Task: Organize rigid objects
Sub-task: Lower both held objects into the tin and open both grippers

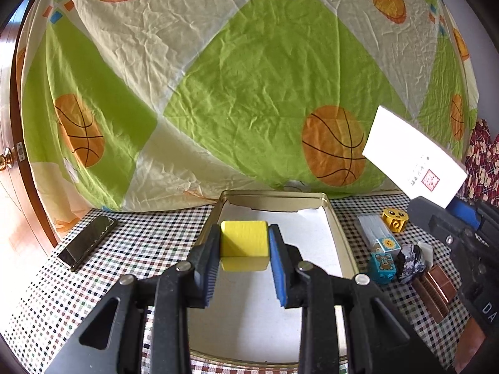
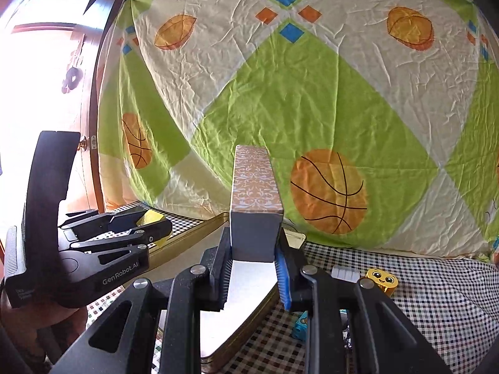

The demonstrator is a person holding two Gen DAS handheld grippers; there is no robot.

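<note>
Behind the counter (image 1: 131, 249) hangs a crumpled sheet (image 1: 249, 93) in green and cream, printed with orange basketballs, and it closes off the whole far side. To the far left a wooden door frame (image 2: 99, 93) stands against bright light. A small-check cloth covers the counter.

A shallow gold tin tray (image 1: 338, 237) lies in the middle with a pale, bare floor, so there is free room inside its rim. The left gripper (image 1: 244, 246) hangs over the tray, its fingers pinching a yellow block (image 1: 244, 238) held clear above the tray floor. The right gripper (image 2: 254, 255) stands to the right of it, fingers clamped on a tall box (image 2: 255, 205) with a grey end and a cream scroll pattern, raised over the tray's right edge.

Right of the tray the counter is crowded: a yellow smiley toy (image 1: 395, 218), a pale grey pack (image 1: 371, 230), a sun-printed brick (image 1: 388, 244), a teal brick with a bear (image 1: 383, 266), a dark patterned lump (image 1: 411, 261) and a brown comb-like piece (image 1: 436, 290). On the left lies only a dark phone (image 1: 89, 240) near the counter's edge.

The side of the left gripper reads "GenRobot.AI" in the right wrist view. In the left wrist view the box shows a white face with a red square stamp and small print too fine to read.

Only the left wrist view shows the phone and the whole toy cluster; only the right wrist view shows the box's patterned face.
</note>
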